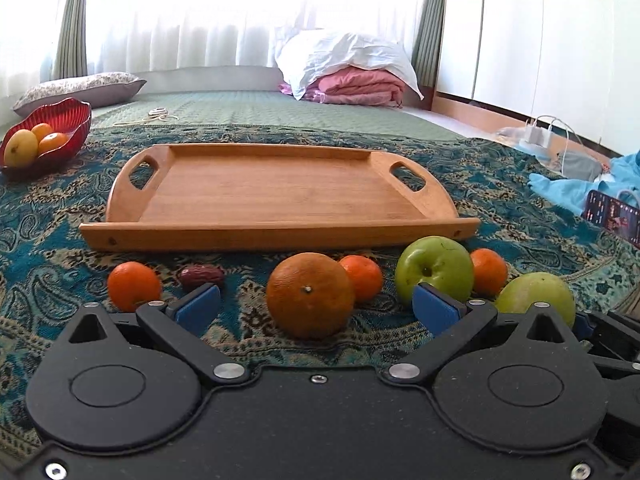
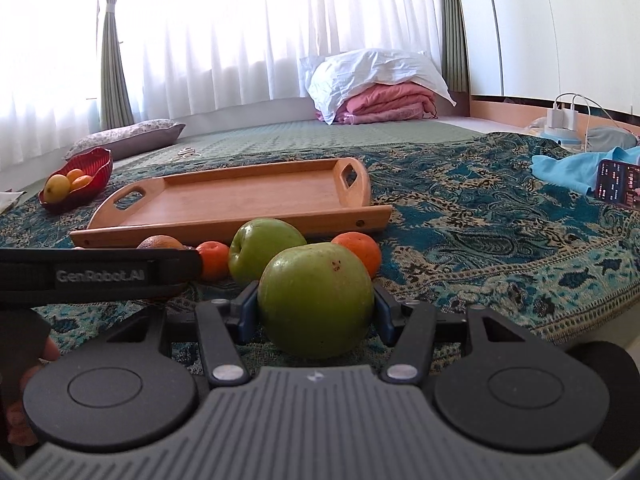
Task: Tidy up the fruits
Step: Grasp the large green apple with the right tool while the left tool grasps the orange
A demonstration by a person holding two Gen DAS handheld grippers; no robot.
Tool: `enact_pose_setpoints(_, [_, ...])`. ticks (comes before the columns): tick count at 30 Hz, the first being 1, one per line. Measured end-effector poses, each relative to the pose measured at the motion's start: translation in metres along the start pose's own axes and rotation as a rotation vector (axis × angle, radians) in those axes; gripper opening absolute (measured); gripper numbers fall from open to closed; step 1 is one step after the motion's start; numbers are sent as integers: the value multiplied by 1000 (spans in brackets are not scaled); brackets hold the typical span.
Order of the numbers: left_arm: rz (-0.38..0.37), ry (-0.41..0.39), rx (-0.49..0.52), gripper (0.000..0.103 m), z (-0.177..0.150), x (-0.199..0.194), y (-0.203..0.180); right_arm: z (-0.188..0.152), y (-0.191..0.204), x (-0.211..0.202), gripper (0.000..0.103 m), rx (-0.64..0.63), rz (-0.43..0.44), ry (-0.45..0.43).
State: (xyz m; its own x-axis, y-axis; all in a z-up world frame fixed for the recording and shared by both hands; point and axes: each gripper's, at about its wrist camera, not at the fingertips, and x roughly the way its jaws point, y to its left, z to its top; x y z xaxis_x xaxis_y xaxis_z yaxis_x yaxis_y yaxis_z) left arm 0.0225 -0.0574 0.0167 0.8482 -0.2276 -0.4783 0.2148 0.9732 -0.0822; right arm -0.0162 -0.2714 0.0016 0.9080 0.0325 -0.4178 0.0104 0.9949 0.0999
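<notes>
Fruits ranged on patterned teal cloth (image 1: 520,184) before bare rectangular wooden tray (image 1: 276,196): large round orange (image 1: 310,294) lower centre, between spread blue fingers of left gripper (image 1: 316,308), untouched; nearer green apple (image 2: 316,300) lower centre, clamped by right gripper (image 2: 314,312); second green apple (image 2: 264,250) just behind; small tangerines beside. Red glass bowl (image 1: 76,120) with citrus, upper left.

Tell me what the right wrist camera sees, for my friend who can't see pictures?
The right gripper has its two blue fingers around a green apple on a patterned blanket. Behind sit another green apple, small oranges and an empty wooden tray.
</notes>
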Motion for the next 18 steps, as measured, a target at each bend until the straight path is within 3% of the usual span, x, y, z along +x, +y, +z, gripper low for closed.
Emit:
enact_pose_setpoints(9, [5,9,-5,93,-2,16,-6,-1,3,4,60,-11,12,4])
enact_pose_setpoints(18, [-12,22,-26,73,-2,26,-4,1,7,7,60,-19,15,5])
